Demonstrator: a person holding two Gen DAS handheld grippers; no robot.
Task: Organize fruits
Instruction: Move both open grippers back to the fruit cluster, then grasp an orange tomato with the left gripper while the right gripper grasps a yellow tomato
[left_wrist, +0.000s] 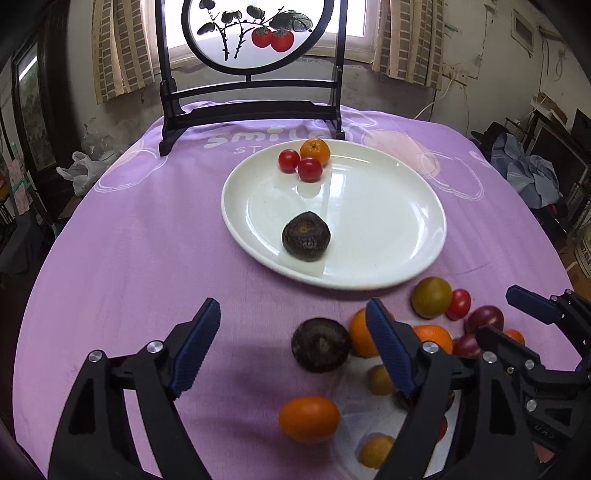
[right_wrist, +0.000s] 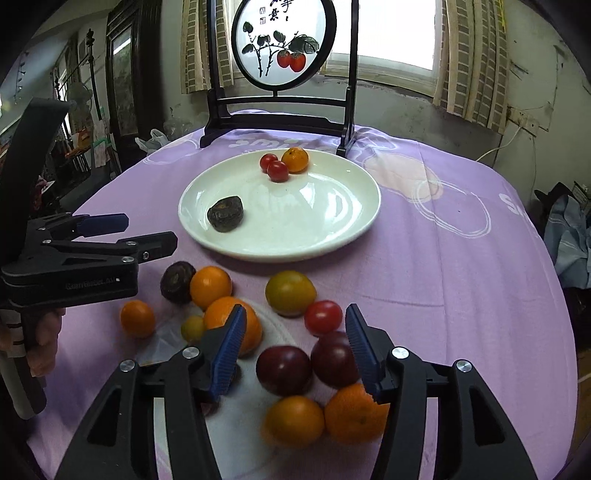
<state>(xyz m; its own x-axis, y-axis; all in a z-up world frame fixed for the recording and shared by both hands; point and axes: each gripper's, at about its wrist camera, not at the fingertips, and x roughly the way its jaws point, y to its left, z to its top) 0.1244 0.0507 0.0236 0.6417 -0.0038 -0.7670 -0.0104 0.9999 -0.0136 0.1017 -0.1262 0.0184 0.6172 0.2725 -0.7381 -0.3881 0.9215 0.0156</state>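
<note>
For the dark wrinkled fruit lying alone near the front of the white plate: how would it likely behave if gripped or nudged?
The dark wrinkled fruit looks rounded but slightly flattened, so a nudge would probably rock it or roll it a short way. The white plate is glossy, so it may slide instead. Its creased, matt skin suggests a fairly secure hold, though firmness cannot be judged.

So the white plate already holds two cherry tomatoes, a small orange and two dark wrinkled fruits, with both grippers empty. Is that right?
Not quite: the white plate holds only one dark wrinkled fruit; the second one lies on the purple cloth. The right wrist view shows it. The two cherry tomatoes, small orange and empty grippers are right.
</note>
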